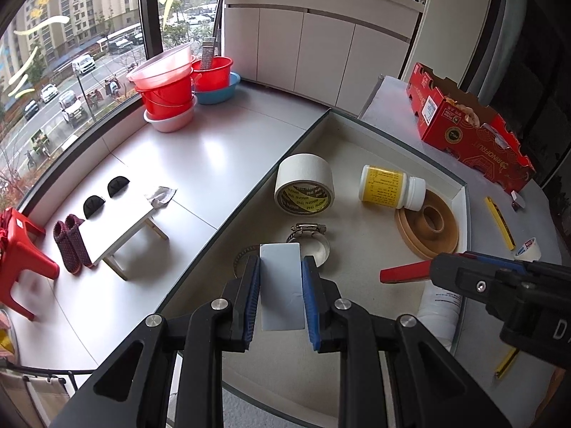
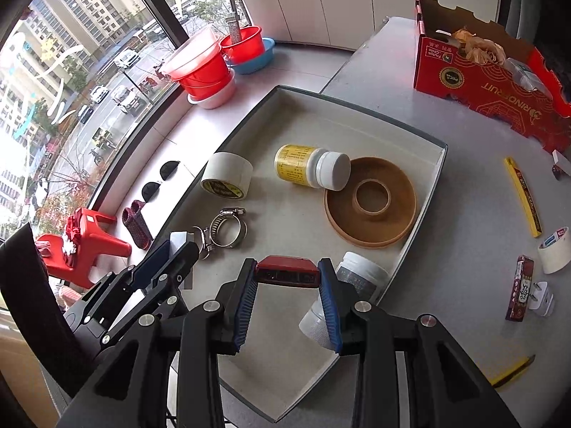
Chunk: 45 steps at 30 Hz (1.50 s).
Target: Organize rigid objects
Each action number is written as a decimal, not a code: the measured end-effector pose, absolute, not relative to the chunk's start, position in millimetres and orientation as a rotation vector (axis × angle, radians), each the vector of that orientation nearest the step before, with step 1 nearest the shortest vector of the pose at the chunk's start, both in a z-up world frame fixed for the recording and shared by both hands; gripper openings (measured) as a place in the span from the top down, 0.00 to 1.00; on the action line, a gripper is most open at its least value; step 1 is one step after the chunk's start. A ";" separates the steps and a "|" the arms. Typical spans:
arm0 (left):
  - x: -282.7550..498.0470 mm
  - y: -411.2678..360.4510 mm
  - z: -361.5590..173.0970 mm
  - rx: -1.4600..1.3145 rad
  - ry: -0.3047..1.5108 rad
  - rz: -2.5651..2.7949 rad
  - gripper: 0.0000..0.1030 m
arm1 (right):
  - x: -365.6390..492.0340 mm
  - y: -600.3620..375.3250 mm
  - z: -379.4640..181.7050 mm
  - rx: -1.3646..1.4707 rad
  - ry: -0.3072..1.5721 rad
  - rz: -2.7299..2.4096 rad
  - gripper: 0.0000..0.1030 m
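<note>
The left tool (image 1: 280,267) is clamped on a pale grey slab (image 1: 281,285), held over the near left part of the tray (image 1: 460,196). The right tool (image 2: 287,271) is clamped on a red block (image 2: 287,270), held over the tray's near right part, just above a white jar (image 2: 360,274) lying on its side. In the tray lie a tape roll (image 1: 303,187), a yellow bottle (image 1: 390,187) whose cap rests on a brown ring (image 1: 426,226), and 2 hose clamps (image 2: 228,228). On the surface (image 2: 464,196) right of the tray are a red carton (image 2: 489,82), a yellow strip (image 2: 523,196) and a small tape (image 2: 553,253).
</note>
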<state>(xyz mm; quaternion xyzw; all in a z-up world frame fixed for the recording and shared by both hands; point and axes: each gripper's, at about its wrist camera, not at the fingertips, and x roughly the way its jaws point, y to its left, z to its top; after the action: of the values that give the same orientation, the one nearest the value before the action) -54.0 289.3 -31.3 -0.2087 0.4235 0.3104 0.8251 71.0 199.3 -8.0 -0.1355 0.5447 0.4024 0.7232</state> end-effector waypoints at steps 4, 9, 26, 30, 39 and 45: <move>-48.6 288.6 -35.2 -0.436 0.913 0.654 0.76 | 72.7 201.9 -13.2 -0.306 1.209 0.882 0.65; -41.8 285.5 -41.3 -0.427 0.932 0.642 0.76 | 73.7 200.3 -18.5 -0.311 1.206 0.878 0.65; -50.6 277.7 -44.1 -0.416 0.934 0.688 0.00 | 80.7 171.5 -11.2 -0.301 1.177 0.808 0.10; -52.5 270.8 -43.0 -0.410 0.942 0.679 0.00 | 74.9 155.6 -15.1 -0.297 1.196 0.798 0.10; -57.5 252.2 -38.1 -0.388 0.959 0.681 0.00 | 58.9 127.3 -14.7 -0.282 1.207 0.782 0.10; -64.9 241.1 -33.6 -0.375 0.962 0.683 0.00 | 48.5 117.1 -8.1 -0.275 1.191 0.787 0.10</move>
<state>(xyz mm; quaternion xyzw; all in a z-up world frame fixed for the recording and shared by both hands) -64.9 241.1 -33.6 -0.1758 0.4510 0.3202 0.8144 48.5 117.1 -8.1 -0.1258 0.5445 0.3596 0.7472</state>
